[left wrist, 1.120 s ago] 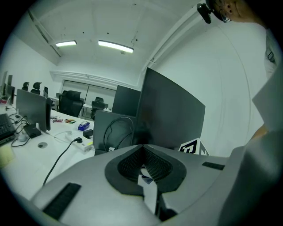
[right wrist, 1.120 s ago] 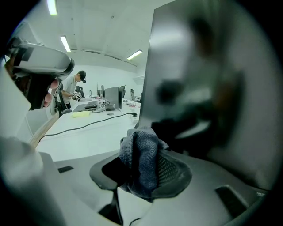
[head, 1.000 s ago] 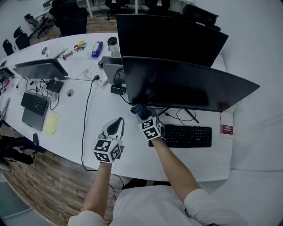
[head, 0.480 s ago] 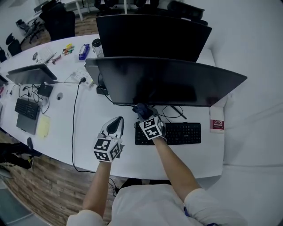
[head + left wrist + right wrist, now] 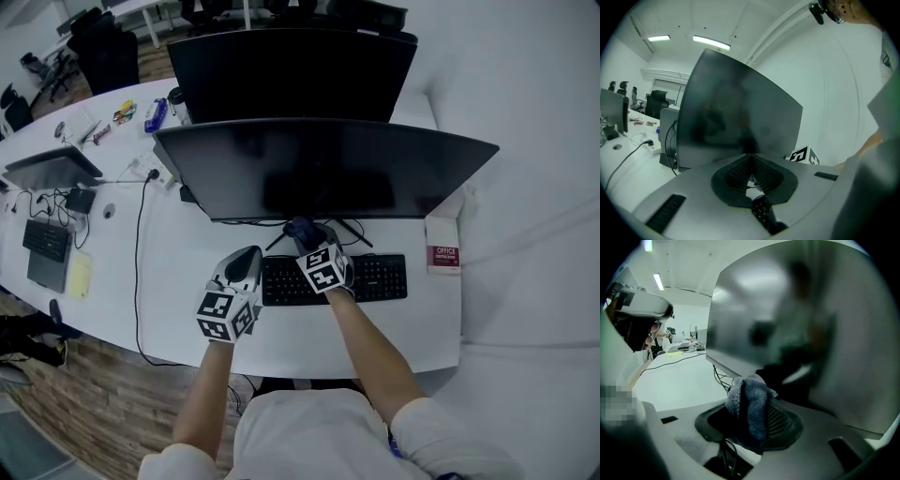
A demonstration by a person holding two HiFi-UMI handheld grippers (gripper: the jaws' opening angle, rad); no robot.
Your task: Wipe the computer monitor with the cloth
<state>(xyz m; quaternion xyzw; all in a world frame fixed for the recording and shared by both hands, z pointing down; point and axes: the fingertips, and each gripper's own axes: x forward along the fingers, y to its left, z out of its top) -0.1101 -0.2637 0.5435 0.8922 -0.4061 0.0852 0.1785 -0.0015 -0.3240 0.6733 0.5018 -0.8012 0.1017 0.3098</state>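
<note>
A wide black monitor [image 5: 323, 169] stands on the white desk, screen dark; it fills the left gripper view [image 5: 736, 122] and the right gripper view [image 5: 806, 333]. My right gripper [image 5: 305, 234] is shut on a bunched blue-grey cloth [image 5: 749, 406], held just below the monitor's bottom edge, above the black keyboard [image 5: 375, 278]. The cloth [image 5: 300, 228] shows as a dark blue lump at the jaw tips. My left gripper [image 5: 246, 265] hovers to the left of the keyboard, jaws closed together with nothing between them [image 5: 751, 176].
A second monitor [image 5: 291, 66] stands behind the first. A maroon-and-white box [image 5: 442, 258] lies right of the keyboard. Cables [image 5: 139, 253] run across the desk on the left, with another keyboard [image 5: 42, 242], a yellow pad and small items farther left. Office chairs stand at the back.
The view has shifted so the monitor and keyboard sit more centred. My right gripper with the cloth stays just under the monitor's lower edge; the left gripper holds its place.
</note>
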